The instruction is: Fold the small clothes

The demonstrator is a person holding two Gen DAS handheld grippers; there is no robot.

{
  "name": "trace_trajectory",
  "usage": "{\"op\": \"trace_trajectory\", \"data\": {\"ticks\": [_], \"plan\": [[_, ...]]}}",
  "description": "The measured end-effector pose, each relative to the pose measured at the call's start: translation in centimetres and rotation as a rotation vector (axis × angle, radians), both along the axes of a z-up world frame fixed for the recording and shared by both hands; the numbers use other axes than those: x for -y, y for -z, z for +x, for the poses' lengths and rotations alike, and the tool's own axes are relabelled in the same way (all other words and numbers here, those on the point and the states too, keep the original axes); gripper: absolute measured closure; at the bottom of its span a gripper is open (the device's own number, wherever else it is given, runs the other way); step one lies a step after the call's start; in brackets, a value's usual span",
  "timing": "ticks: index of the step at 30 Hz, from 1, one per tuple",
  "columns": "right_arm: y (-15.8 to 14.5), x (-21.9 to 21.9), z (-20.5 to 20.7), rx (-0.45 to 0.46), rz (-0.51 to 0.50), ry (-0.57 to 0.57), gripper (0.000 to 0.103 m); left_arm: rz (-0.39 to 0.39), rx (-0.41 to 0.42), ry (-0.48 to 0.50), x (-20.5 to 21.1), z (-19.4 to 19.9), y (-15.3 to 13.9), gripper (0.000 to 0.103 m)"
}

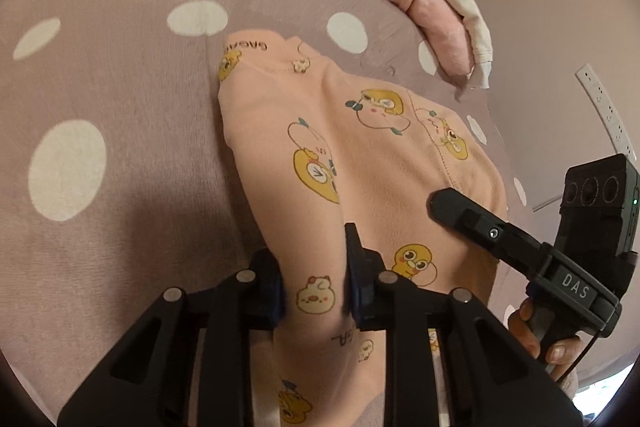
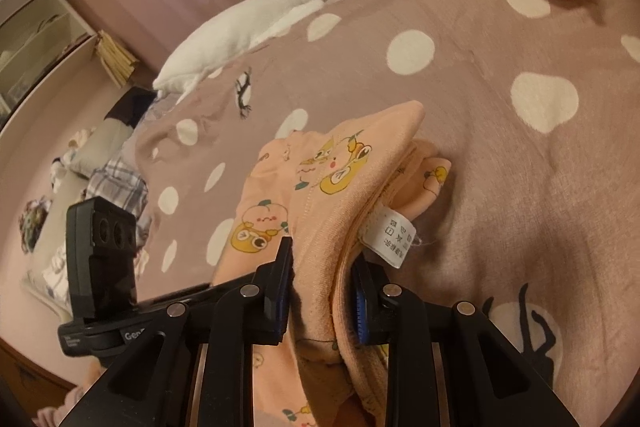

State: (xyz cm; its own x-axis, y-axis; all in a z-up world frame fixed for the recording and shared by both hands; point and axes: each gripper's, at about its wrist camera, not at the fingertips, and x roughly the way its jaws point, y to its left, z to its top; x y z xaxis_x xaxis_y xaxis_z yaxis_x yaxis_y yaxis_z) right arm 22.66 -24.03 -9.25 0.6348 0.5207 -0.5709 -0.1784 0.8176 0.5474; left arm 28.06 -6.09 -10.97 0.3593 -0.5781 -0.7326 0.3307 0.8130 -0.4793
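Peach cotton garment [image 1: 360,155] with duck prints lies on your spotted bedspread [image 1: 120,107] — your left gripper [image 1: 316,279] pinches a raised fold of it, and your right gripper [image 2: 322,279] clamps its layered, tagged edge.

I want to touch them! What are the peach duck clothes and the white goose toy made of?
The peach garment looks like soft knit cotton, matte with a slightly fuzzy face; stitched seams and a sewn-in care tag show. The goose toy looks like plush fabric over stuffing: white, puffy and softly creased, with an orange cloth beak. The fibres themselves cannot be told.
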Motion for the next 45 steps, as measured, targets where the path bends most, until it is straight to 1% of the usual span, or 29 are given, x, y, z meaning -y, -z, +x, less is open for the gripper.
{"op": "trace_trajectory", "data": {"ticks": [5,13,23,35,45], "plan": [[-0.9,0.0,-1.4,0.027,0.016,-0.003,0.076,0.015,0.039,0.007,-0.8,-1.5,-1.1,0.079],[-2.4,-0.8,-3.6,0.065,0.029,-0.017,0.076,0.033,0.075,0.001,-1.6,-3.6,-2.2,0.079],[-4.1,-2.0,-6.7,0.107,0.029,-0.041,0.076,0.061,0.139,-0.006,-2.8,-7.8,-4.2,0.079],[-4.7,-4.2,-9.4,0.126,0.007,-0.085,0.076,0.076,0.154,-0.038,-5.2,-11.7,-4.9,0.078],[-4.6,-6.1,-10.2,0.127,-0.005,-0.117,0.076,0.092,0.158,-0.069,-6.9,-13.0,-4.9,0.078]]}}
